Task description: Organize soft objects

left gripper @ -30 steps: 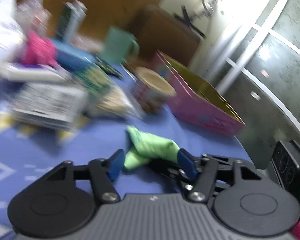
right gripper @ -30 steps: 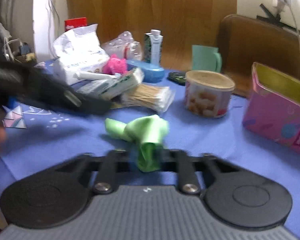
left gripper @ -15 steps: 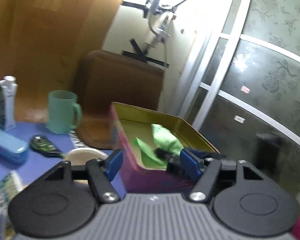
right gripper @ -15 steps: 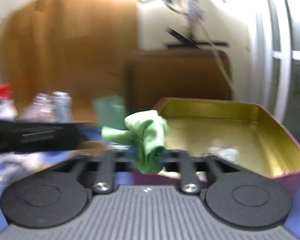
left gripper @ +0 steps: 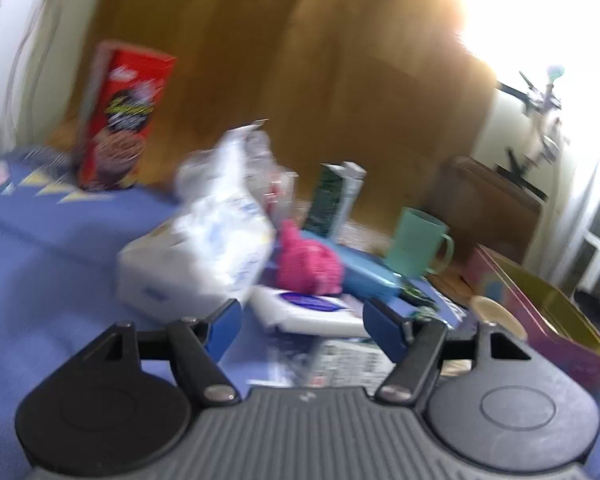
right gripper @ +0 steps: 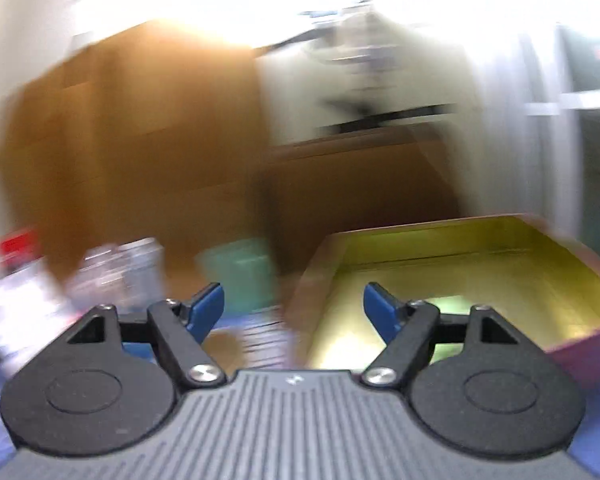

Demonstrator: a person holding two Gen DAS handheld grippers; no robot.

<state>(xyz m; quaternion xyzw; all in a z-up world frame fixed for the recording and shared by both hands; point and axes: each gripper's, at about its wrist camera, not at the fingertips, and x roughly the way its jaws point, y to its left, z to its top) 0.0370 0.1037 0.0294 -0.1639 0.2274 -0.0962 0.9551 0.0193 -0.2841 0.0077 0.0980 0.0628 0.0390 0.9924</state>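
- The blue tablecloth (left gripper: 60, 248) is carrying every item; the pink tin (left gripper: 540, 320) serves as the landmark, sitting at its right end.
- The pink tin's gold interior (right gripper: 480, 280) is lying directly ahead of the right gripper (right gripper: 294, 308), whose jaws are opening with nothing between them.
- A green cloth (right gripper: 448, 306) is resting inside the pink tin, partly hidden behind the right gripper's finger.
- The left gripper (left gripper: 302, 326) is pointing at clutter left of the pink tin; its jaws are opening, nothing between them.
- A white tissue pack (left gripper: 204, 252) is sitting well left of the pink tin; its print is too blurred to read.
- A red snack box (left gripper: 120, 120) is standing farthest from the pink tin; lettering illegible.
- A teal mug (left gripper: 416, 244) is standing just left of the pink tin.
- A pink soft toy (left gripper: 308, 264) is lying between the tissue pack and the mug.
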